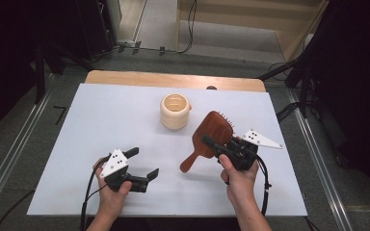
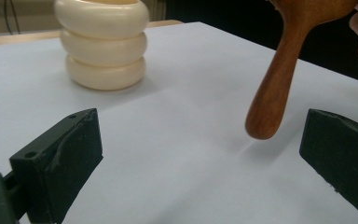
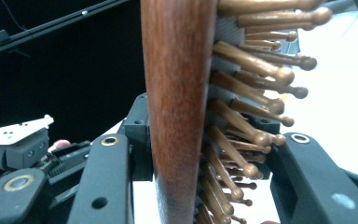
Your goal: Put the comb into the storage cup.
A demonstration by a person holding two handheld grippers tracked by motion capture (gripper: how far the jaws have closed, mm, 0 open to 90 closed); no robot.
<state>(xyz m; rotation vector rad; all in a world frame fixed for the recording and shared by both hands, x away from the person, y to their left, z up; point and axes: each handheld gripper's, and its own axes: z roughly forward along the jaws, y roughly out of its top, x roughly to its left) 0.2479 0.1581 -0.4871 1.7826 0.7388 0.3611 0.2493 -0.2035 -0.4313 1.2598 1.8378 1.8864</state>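
A cream, ribbed, round holder made of three stacked rings (image 1: 175, 111) stands upright toward the far middle of the white desk (image 1: 101, 125), just beside the head of the brush on its left and apart from it. Nothing lies between the two grippers on the bare desk top.

The brown wooden paddle hairbrush with wooden pins (image 1: 210, 136) is lifted off the desk at its right centre. Its long axis runs on a slant: the broad head points to the far right, the rounded handle end points down toward the near left, hanging above the desk (its shadow falls just below it). Its smooth back faces up and left; the pins face right and away.

The right hand-held gripper (image 1: 221, 146) is clamped tight across the brush head, one jaw on the back, the other among the pins.

The left hand-held gripper (image 1: 143, 163) is spread wide with nothing between its jaws, low over the near left desk, facing the handle end, which hangs near its right jaw.
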